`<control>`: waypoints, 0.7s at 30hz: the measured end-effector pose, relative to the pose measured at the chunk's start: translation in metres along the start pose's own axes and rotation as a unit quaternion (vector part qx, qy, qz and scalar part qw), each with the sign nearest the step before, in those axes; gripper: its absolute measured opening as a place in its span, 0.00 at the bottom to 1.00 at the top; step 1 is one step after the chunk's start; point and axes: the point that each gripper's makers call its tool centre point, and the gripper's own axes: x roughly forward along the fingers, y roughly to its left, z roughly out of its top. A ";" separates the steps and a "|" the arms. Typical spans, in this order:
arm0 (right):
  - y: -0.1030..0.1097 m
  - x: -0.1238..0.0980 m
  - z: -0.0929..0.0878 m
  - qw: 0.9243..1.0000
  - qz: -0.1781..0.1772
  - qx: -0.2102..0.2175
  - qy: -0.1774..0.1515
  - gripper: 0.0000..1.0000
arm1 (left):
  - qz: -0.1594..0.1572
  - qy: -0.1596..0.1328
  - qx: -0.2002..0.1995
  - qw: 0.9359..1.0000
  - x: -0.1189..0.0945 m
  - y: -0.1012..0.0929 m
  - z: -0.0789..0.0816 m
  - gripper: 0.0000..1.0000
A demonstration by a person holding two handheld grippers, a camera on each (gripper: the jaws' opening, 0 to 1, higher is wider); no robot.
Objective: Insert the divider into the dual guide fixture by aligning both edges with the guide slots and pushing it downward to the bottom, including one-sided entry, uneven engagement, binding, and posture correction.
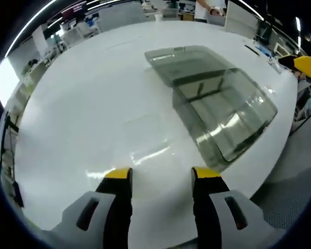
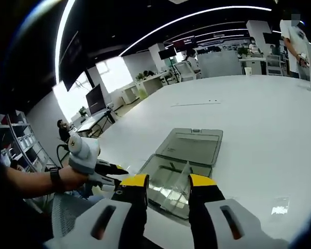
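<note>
Resting on a white table (image 1: pixel 83 119), a clear plastic case (image 1: pixel 217 111) is lying open, its lid (image 1: pixel 184 59) folded flat on the far side of the tray as the left gripper view is showing it. The left gripper (image 1: pixel 160 179) is hovering over bare tabletop near the tray's closest corner, its 2 yellow-tipped jaws standing wide apart with nothing between them. In the right gripper view, the same case (image 2: pixel 179 179) is appearing with the lid (image 2: pixel 192 145) beyond the tray, and a thin transparent panel, judged to be the divider (image 2: pixel 182 179), is standing tilted inside the tray. The right gripper (image 2: pixel 168 181) is sitting at the tray's near edge with its jaws on either side of the panel's lower part; whether they are actually pinching it cannot be told. The left gripper (image 2: pixel 96 166), held in a person's hand (image 2: pixel 67 179), is showing beside the tray, apart from it.

Progress, as a judgement: the divider is already within the fixture but leaning, so it is looking only partly engaged. Squaring both edges in the guide slots and pressing it to the bottom are appearing to remain.
</note>
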 end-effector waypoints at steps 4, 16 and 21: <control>0.003 0.000 0.001 1.000 0.006 0.007 -0.006 0.26 | 0.005 0.009 -0.006 1.000 -0.001 0.001 -0.002 0.39; 0.001 0.000 -0.001 1.000 0.005 0.012 -0.002 0.26 | 0.008 0.016 -0.013 1.000 -0.003 0.003 -0.005 0.33; 0.001 0.000 0.000 1.000 0.005 0.012 -0.002 0.26 | 0.003 0.015 -0.034 0.999 -0.005 0.004 -0.005 0.31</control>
